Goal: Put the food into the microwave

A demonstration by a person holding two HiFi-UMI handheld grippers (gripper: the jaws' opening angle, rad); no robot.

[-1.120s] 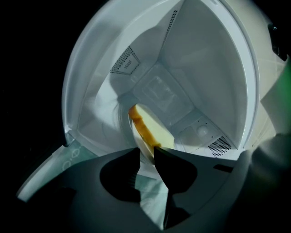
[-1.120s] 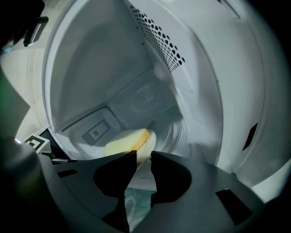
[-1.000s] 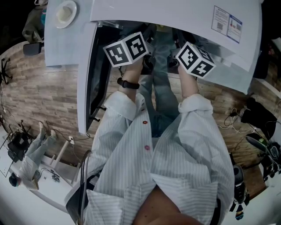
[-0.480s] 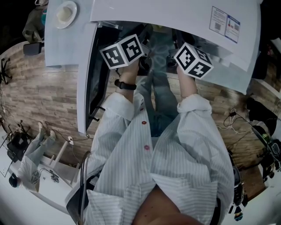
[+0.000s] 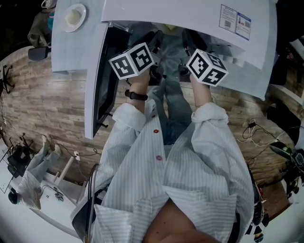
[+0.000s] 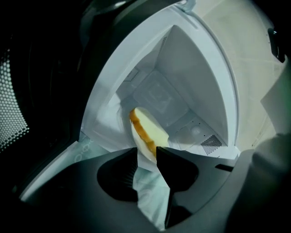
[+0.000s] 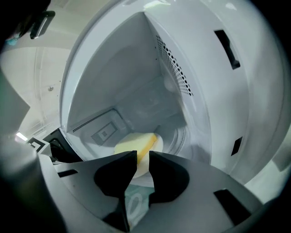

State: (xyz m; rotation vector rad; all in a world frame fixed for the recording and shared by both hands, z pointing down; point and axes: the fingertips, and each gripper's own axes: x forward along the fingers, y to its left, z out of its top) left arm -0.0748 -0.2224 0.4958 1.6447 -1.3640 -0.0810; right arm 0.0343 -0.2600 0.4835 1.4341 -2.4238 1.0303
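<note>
Wood-plank floor (image 5: 47,104) is seen around a white microwave oven (image 5: 180,14), its cavity hidden from above. Inside, a yellow crusted food slice (image 6: 148,129) is carried on a round white plate (image 6: 142,157). Left gripper (image 6: 146,149) fingers have just been opening; they and right gripper (image 7: 142,153) fingers are held apart, nothing gripped between them.

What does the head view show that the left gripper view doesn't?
Head view only: the person's striped shirt, a white dish on a white surface, a label, the wood floor. Left gripper view only: the cavity holding the food on its plate. Both: the microwave, door open.
</note>
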